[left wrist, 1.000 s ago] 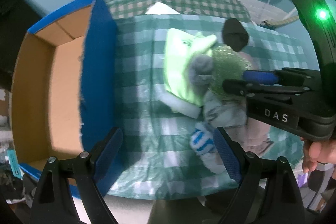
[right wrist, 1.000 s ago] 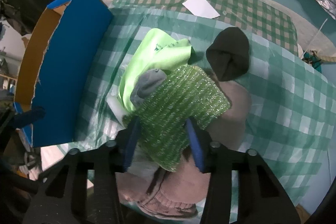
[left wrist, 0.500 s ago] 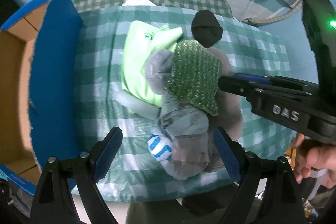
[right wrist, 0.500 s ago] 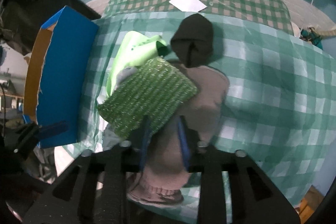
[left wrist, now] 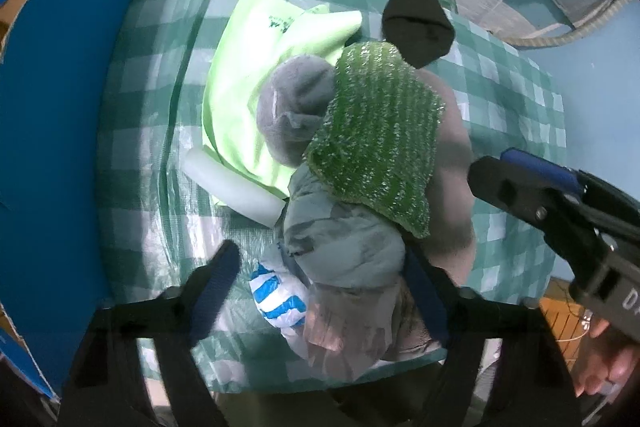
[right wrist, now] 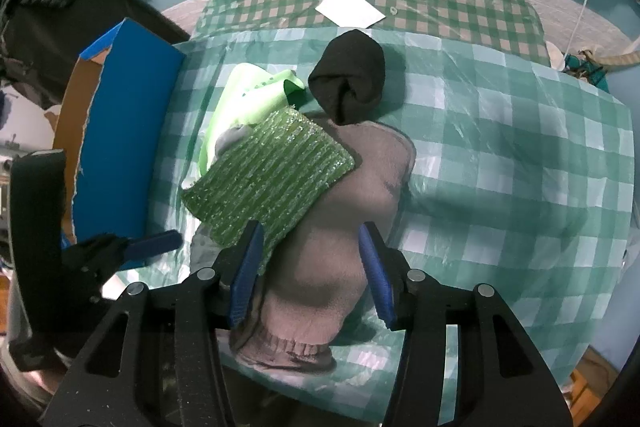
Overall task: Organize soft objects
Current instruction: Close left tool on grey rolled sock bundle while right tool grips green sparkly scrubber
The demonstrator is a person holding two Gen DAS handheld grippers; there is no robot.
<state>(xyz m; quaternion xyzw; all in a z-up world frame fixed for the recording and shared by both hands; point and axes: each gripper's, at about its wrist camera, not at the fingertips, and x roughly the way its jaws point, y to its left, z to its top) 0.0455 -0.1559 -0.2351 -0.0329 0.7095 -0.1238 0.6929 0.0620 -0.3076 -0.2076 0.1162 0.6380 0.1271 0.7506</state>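
Here, the green scrubbing pad (right wrist: 268, 173) lies loose on top of the heap of soft things in the middle of the checked tablecloth (right wrist: 520, 155), no longer pinched. Half a second ago the right gripper (right wrist: 310, 267) had its fingers pressed on the pad's near edge; now they stand spread, one blue finger just beside the pad's corner, the other out over the brown knit sock (right wrist: 352, 227) beneath. The pad has been let go where it was, not carried to the box.

Around it, seen from the left wrist, sit a grey rolled sock (left wrist: 296, 111), a lime-green cloth (left wrist: 256, 67), a grey padded bundle (left wrist: 344, 243), a blue-and-white striped piece (left wrist: 276, 297) and a white foam roll (left wrist: 232, 187). A black sock (right wrist: 350, 85) lies just beyond, apart from the pad.

The left gripper (left wrist: 320, 291) hangs with fingers wide apart over the near end of the heap, holding nothing. The blue cardboard box (right wrist: 124, 131) stands at the table's left side, well clear of the heap.

Judged from this, sorting has barely begun: every soft thing visible is outside the box, and a fresh grasp is needed.
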